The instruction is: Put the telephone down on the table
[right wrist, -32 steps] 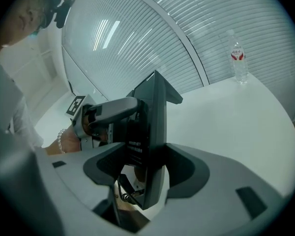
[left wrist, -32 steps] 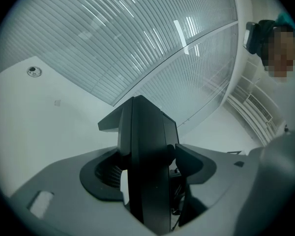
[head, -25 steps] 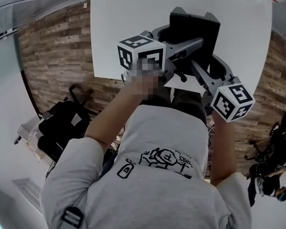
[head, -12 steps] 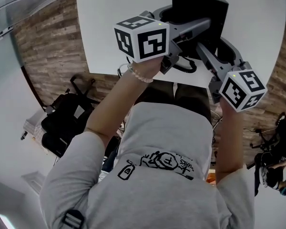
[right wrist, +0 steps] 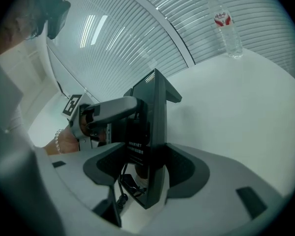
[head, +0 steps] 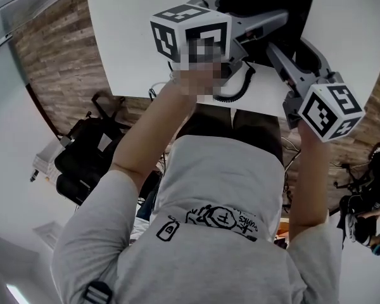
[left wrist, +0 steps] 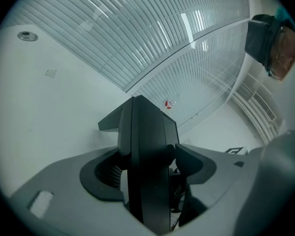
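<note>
The left tool (left wrist: 147, 173) and right tool (right wrist: 146, 168), each clamped on the black telephone (head: 272, 5), have sunk closer to the white desk (head: 133, 56); set-down looks near.

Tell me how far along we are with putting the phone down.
Done: the telephone is over the table. In hand: the left gripper and right gripper are both shut on it, one on each side, with its cord trailing by the table's near edge. Left: seat it on the table and open both jaws. Whether its base touches yet can't be told.
</note>
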The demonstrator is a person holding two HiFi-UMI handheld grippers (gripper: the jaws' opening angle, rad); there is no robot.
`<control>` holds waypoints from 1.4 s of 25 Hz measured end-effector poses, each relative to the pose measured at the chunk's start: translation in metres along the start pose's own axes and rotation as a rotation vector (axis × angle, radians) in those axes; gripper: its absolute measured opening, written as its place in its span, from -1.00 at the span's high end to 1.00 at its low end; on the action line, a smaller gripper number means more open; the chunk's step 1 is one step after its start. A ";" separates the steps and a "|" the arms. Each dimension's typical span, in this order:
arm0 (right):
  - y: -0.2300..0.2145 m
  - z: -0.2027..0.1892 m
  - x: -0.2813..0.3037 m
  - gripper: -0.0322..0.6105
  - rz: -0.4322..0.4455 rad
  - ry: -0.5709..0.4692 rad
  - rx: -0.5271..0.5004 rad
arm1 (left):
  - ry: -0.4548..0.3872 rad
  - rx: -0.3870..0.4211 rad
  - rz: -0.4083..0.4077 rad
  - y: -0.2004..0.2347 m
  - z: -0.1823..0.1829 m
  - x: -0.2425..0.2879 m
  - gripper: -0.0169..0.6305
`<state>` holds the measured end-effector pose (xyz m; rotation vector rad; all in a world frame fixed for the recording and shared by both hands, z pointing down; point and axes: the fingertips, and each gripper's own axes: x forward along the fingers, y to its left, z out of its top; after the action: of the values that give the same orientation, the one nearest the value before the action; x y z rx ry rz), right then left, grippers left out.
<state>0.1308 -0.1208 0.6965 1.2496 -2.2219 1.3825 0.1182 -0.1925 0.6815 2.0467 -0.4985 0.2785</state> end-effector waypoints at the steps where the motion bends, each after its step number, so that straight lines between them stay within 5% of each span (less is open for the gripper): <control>1: -0.001 0.000 0.000 0.14 0.000 0.002 0.001 | 0.000 -0.002 0.001 0.001 -0.001 0.001 -0.06; 20: -0.014 0.001 0.013 0.14 0.013 -0.011 0.024 | -0.025 0.041 0.022 0.011 0.002 0.011 -0.07; 26: -0.019 0.002 0.008 0.13 -0.026 -0.002 0.031 | -0.036 0.057 0.131 0.018 0.003 0.003 -0.18; 35: -0.005 0.038 -0.052 0.13 -0.122 -0.079 -0.090 | -0.077 0.060 0.229 0.008 0.010 -0.047 -0.18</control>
<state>0.1746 -0.1255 0.6492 1.4046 -2.1923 1.1947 0.0725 -0.1939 0.6644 2.0653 -0.7824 0.3557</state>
